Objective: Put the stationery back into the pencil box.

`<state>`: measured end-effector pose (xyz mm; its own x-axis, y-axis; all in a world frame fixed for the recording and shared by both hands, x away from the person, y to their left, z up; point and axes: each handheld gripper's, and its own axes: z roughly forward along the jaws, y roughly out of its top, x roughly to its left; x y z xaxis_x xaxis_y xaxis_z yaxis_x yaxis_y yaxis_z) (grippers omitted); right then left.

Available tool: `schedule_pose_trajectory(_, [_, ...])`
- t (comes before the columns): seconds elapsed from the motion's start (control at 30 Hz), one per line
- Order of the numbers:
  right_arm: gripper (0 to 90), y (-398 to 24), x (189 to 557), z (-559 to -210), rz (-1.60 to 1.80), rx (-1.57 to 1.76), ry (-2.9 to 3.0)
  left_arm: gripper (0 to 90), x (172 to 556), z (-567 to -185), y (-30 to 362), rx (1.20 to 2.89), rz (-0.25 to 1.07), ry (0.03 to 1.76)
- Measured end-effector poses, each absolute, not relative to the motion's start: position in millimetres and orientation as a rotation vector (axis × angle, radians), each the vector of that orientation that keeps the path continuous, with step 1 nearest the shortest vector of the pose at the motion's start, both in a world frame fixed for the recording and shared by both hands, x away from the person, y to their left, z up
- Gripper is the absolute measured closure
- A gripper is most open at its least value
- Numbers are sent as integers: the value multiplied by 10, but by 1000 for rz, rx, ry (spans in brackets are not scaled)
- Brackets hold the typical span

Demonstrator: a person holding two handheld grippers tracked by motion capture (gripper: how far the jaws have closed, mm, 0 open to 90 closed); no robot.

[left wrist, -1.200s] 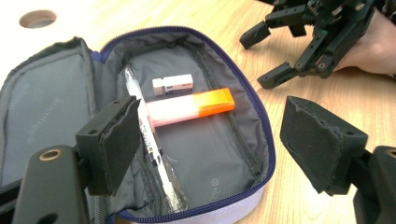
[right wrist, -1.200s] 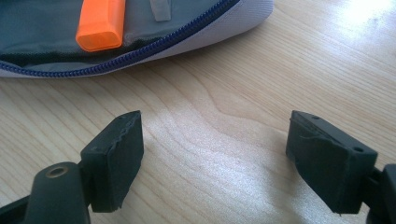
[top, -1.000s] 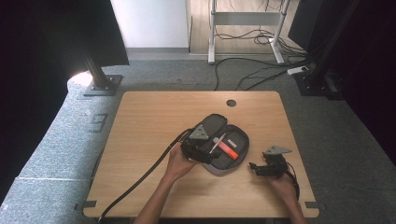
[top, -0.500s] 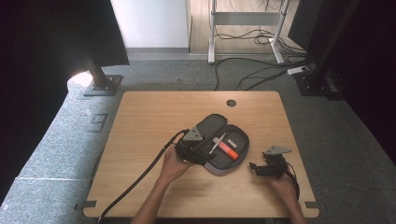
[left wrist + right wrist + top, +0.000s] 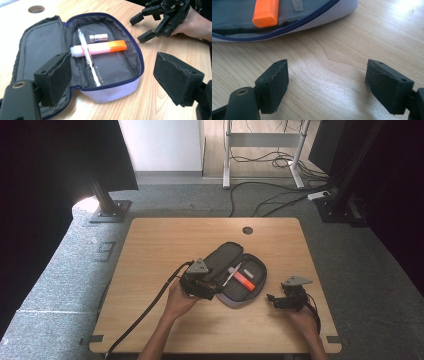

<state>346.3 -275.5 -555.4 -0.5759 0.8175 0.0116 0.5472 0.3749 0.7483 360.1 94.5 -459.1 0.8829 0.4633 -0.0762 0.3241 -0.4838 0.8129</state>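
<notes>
Lying unzipped on the pale wood-grain bench (image 5: 150, 250), the soft fabric pencil case with a grey lining, lilac outer wall and dark blue zip (image 5: 110, 93) sat near the front middle of the top, its lid flap folded back flat on the side away from the right hand. Inside its tray lay a stubby highlighter with a pale pink barrel and orange cap (image 5: 100, 48), a slim clear-barrelled pen (image 5: 87, 57) crossing the highlighter at an angle, and a small white rectangular eraser (image 5: 98, 38) just beyond the two.

The left claw (image 5: 117, 77) hovered at the near end of the case with its foam-padded black jaws well apart; they had just been opening a little wider, and nothing was pressed between them, though the case's near wall and part of the flap sat in the gap as the left gripper view looked along it. The right claw (image 5: 325, 85) rested just beside the case's other side, jaws spread over bare wood, holding nothing; the orange cap and the zip edge showed just ahead of it. A black cable (image 5: 145, 312) trailed from the left claw off the bench's front edge. A round cable hole (image 5: 247, 230) pierced the bench near its far edge, well apart from the case.
</notes>
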Motion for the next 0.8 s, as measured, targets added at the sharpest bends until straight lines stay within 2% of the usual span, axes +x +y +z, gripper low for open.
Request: schedule_pose_trajectory(0.8, [184, -2754, 3463, -5554, 1032, 1191, 2277, 151, 3495, -4734, 1336, 2097, 175, 624])
